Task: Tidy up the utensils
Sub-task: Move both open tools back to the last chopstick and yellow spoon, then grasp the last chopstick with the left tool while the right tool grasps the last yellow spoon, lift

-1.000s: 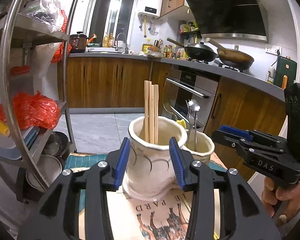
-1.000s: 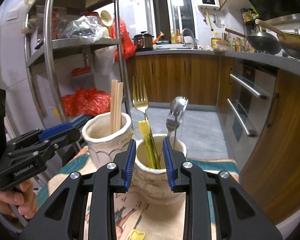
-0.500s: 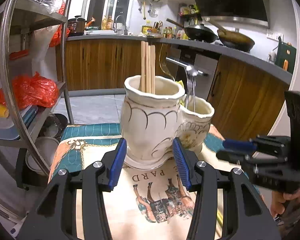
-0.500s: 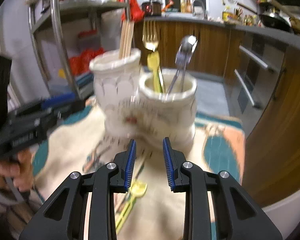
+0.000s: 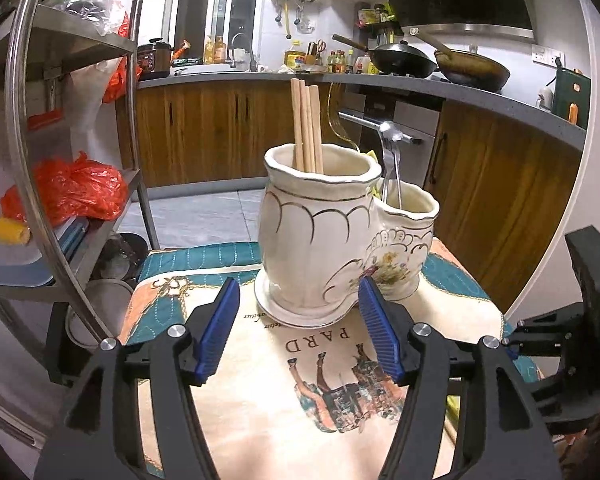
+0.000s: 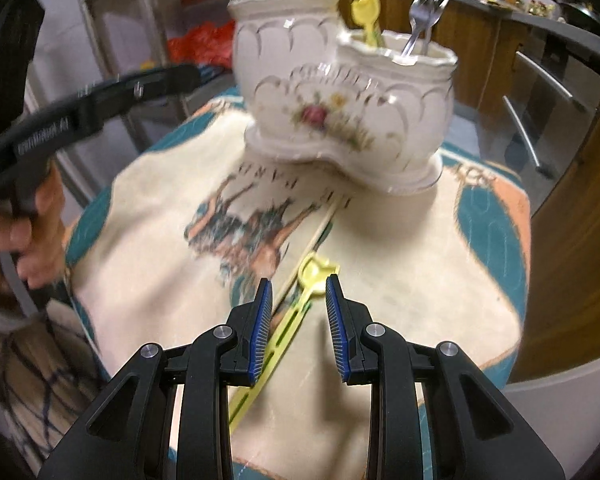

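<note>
A yellow utensil point(image 6: 296, 308) lies on the printed cloth point(image 6: 400, 280) beside a loose chopstick point(image 6: 312, 240), near the ceramic holder point(image 5: 324, 236). My right gripper point(image 6: 298, 316) hovers above it, jaws apart; my left gripper point(image 5: 298, 328), spread wide, holds nothing.

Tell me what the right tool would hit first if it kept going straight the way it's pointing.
Most likely the yellow utensil lying on the cloth: its head sits just ahead of the open right tool, with a chopstick beside it. Depth is hard to judge here.
</note>
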`<state>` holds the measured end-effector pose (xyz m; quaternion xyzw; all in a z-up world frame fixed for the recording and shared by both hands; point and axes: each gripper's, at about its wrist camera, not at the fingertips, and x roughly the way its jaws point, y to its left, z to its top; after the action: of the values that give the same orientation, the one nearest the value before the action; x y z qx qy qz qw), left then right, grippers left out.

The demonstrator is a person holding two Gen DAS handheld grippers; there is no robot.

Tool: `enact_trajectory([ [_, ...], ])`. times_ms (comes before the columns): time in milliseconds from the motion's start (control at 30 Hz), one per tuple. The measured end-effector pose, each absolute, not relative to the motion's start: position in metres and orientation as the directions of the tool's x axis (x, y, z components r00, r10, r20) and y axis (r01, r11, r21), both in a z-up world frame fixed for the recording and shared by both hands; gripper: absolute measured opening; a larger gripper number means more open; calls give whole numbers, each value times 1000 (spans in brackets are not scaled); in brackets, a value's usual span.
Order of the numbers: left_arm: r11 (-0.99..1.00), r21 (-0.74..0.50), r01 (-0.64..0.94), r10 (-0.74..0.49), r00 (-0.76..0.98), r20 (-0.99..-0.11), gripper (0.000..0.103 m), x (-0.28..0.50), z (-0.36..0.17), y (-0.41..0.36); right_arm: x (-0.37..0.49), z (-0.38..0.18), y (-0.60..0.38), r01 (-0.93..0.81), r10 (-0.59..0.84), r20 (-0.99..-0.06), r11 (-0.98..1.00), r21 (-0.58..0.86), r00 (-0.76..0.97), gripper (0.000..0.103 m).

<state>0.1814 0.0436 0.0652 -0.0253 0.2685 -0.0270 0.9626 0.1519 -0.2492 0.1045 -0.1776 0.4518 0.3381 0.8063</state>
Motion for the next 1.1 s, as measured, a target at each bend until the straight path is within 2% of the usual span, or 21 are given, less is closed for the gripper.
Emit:
enact_trajectory([
  [67, 997, -59, 39, -64, 853, -518, 62, 180, 64, 44, 149, 98, -248, -713, 363, -863, 701, 4, 352, 29],
  [233, 998, -43, 50, -65, 844, -532, 63, 179, 62, 38, 147, 92, -251, -717, 344, -873, 697, -9, 345, 15],
  [600, 984, 34, 177, -114, 755, -646, 63, 188, 28, -20, 160, 90, -270, -675, 280, -886, 736, -49, 370, 14],
  [900, 967, 78, 242, -115, 689, -715, 61, 200, 9, -60, 169, 92, -292, -650, 289, -888, 759, -16, 359, 14],
  [1000, 966, 81, 245, -102, 651, -752, 52, 207, -2, -66, 171, 92, -295, -647, 292, -888, 762, -9, 355, 14],
  [1067, 964, 89, 250, -91, 625, -776, 33, 211, -9, -69, 172, 91, -296, -647, 296, -889, 762, -2, 351, 14],
  [1100, 963, 84, 257, -93, 606, -790, 31, 213, -13, -69, 174, 91, -296, -648, 296, -889, 762, -1, 349, 14],
])
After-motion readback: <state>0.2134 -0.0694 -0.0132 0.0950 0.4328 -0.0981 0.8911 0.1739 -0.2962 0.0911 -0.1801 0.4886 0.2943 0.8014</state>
